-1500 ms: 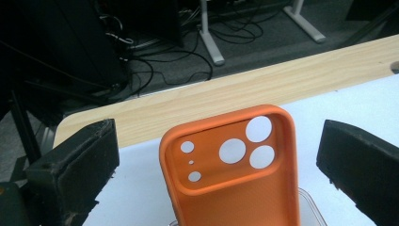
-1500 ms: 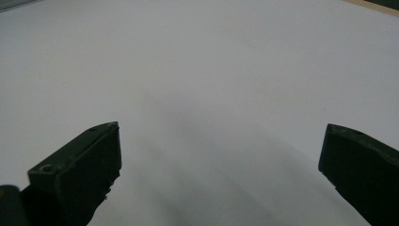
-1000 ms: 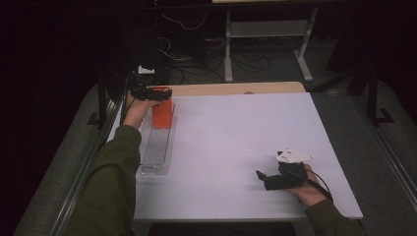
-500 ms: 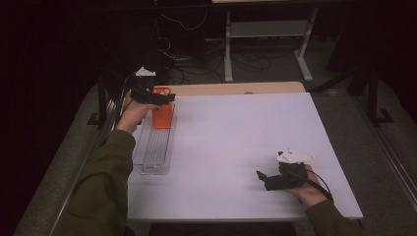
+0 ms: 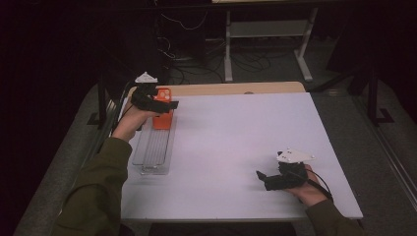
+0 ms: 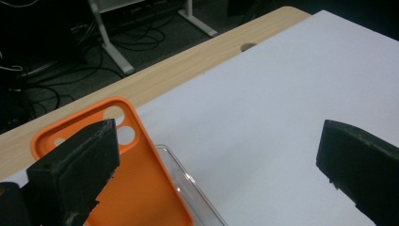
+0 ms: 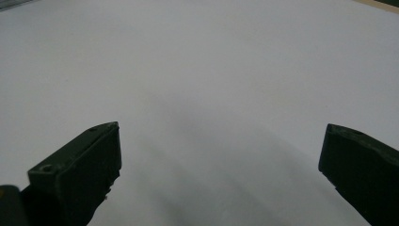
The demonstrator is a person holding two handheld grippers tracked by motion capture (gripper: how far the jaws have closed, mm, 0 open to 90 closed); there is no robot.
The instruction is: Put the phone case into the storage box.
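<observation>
An orange phone case point(image 5: 163, 117) stands upright at the far end of a clear ribbed rack point(image 5: 153, 150) on the left side of the white table point(image 5: 236, 137). My left gripper point(image 5: 168, 101) hovers at the top of the case, pointing right, jaws wide apart. In the left gripper view the orange phone case point(image 6: 127, 188) lies behind the left jaw, not between the two, and my left gripper point(image 6: 216, 141) holds nothing. My right gripper point(image 5: 261, 180) rests near the front right of the table. It stands open over bare white surface point(image 7: 211, 70) in the right gripper view point(image 7: 221, 146).
A wooden strip point(image 5: 221, 89) with a small hole runs along the table's far edge. Beyond it are metal frame legs point(image 5: 228, 49) and cables on a dark floor. Black rails flank the table on both sides.
My left hand has lifted and turned slightly at the case's top, bringing its grey plate into sight. The case and the right gripper have stayed put.
</observation>
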